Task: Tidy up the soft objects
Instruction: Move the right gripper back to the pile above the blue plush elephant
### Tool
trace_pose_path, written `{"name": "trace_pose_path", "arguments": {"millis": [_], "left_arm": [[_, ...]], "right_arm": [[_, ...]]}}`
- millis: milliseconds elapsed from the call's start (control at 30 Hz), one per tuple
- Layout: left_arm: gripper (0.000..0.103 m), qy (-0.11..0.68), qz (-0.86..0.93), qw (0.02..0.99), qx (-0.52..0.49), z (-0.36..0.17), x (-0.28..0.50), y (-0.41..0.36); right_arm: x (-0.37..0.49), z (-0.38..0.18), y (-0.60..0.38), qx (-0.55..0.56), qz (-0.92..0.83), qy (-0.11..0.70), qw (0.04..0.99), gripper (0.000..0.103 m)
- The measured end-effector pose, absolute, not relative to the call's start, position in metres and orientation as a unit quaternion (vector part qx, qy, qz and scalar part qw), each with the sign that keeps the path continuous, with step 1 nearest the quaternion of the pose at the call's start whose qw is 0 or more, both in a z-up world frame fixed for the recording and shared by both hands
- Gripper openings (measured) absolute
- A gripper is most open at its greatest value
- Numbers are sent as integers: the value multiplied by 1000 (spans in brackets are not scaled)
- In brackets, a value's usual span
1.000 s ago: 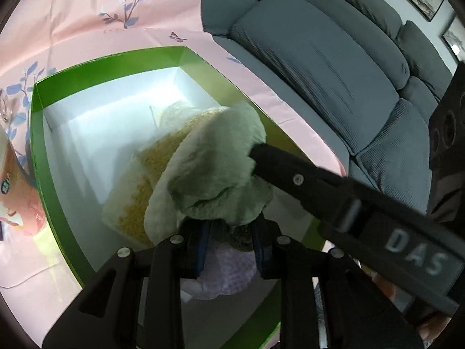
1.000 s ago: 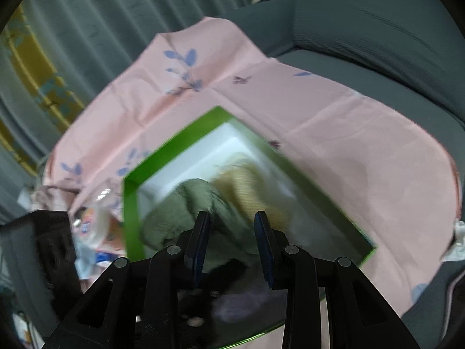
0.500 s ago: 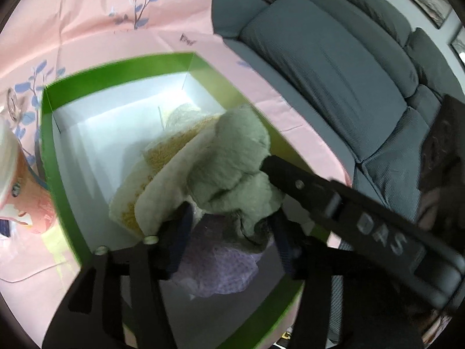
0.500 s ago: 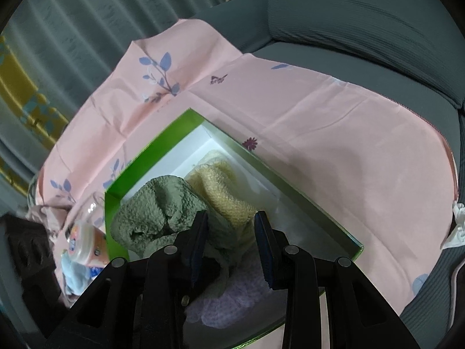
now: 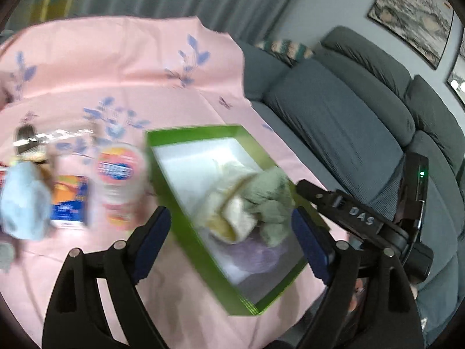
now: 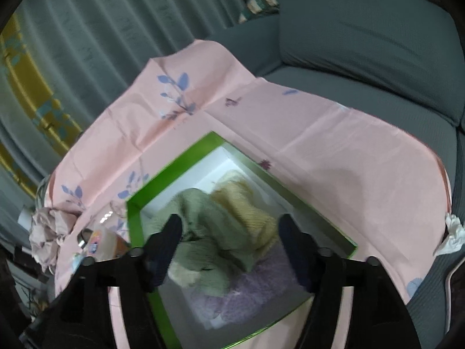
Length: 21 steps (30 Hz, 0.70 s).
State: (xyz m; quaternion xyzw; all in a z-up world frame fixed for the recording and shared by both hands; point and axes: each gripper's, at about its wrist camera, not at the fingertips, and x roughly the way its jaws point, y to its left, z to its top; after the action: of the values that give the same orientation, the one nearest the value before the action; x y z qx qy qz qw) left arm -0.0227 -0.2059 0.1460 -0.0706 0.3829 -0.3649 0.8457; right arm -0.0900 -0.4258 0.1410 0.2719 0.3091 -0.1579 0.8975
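Both grippers have just let go. The left gripper (image 5: pixel 231 234) had its jaws pinched on the green towel (image 5: pixel 268 200) a second back; they have been opening since and now stand wide, nothing pressed between them, and the tool has pulled up and away from the box. The right gripper (image 6: pixel 229 247) was narrow half a second ago and its jaws have also just been opening; now they straddle the pile without gripping, pads clear of the cloth as far as the blur allows.

The towel sits dropped in the green box (image 5: pixel 186 232), on top of the yellow cloth (image 5: pixel 223 218), with the lilac cloth (image 5: pixel 261 254) under both toward 6 o'clock. In the right wrist view the same stack fills the box's near half; the far corner at 12 o'clock is bare white floor.

Meaning: this item looks placed, three soft things in the box. Likely next is another soft item. With the left wrist camera backed off, more shows at 9 o'clock on the pink sheet (image 5: pixel 116 67): a light blue cloth (image 5: pixel 23 200), an orange and blue pack (image 5: pixel 69 203), a round tub (image 5: pixel 120 186). The blue cloth looks like the next candidate; the pack and tub look rigid, probably not for the box. A crumpled pinkish cloth (image 6: pixel 48 232) lies at 9 o'clock in the right view, off the sheet's edge.
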Motion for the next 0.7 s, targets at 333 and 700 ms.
{"name": "trace_pose_path", "arguments": {"millis": [333,700], "left_arm": [[89,360,-265,890,-84,143,-26,-120],[100,383,-146,901,-142,111,-21,-18]], "right_arm": [[-77,155,-383,217,-131,315,915,76],[-54,159,-317,168,-69,325,928,93]]}}
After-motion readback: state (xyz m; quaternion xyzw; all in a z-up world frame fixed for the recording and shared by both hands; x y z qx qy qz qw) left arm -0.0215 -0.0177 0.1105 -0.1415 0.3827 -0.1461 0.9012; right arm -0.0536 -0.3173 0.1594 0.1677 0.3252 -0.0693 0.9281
